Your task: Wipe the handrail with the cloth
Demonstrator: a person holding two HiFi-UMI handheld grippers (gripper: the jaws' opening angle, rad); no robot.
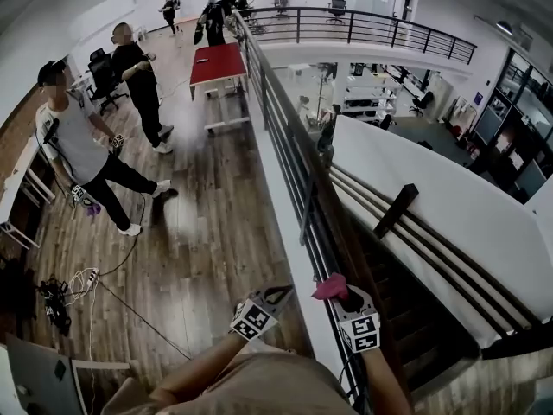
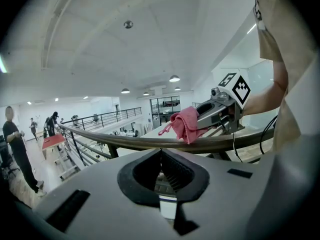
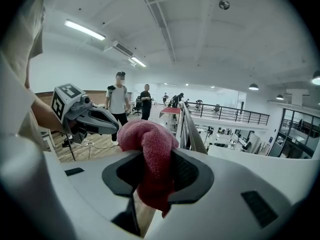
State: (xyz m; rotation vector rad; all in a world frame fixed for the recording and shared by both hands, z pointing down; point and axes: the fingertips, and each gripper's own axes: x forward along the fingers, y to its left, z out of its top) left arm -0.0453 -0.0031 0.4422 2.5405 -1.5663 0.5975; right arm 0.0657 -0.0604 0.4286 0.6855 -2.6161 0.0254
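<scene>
The dark handrail (image 1: 289, 137) runs from the far balcony down to me, on top of a black barred railing. A pink cloth (image 1: 330, 288) lies bunched on the rail, and my right gripper (image 1: 346, 297) is shut on it. In the right gripper view the cloth (image 3: 148, 136) fills the jaws and hangs below them, with the handrail (image 3: 192, 130) stretching ahead. My left gripper (image 1: 283, 294) hovers just left of the rail, shut and empty. The left gripper view shows its pads (image 2: 161, 156) together, and beyond them the right gripper (image 2: 220, 111) pressing the cloth (image 2: 184, 124) against the handrail (image 2: 145, 143).
Right of the rail a stairwell (image 1: 415, 318) drops beside a white wall (image 1: 449, 206). On the wooden floor at left stand two people (image 1: 82, 154), with more farther back near a red table (image 1: 218, 63). A laptop (image 1: 39, 379) and cables (image 1: 78, 284) lie at bottom left.
</scene>
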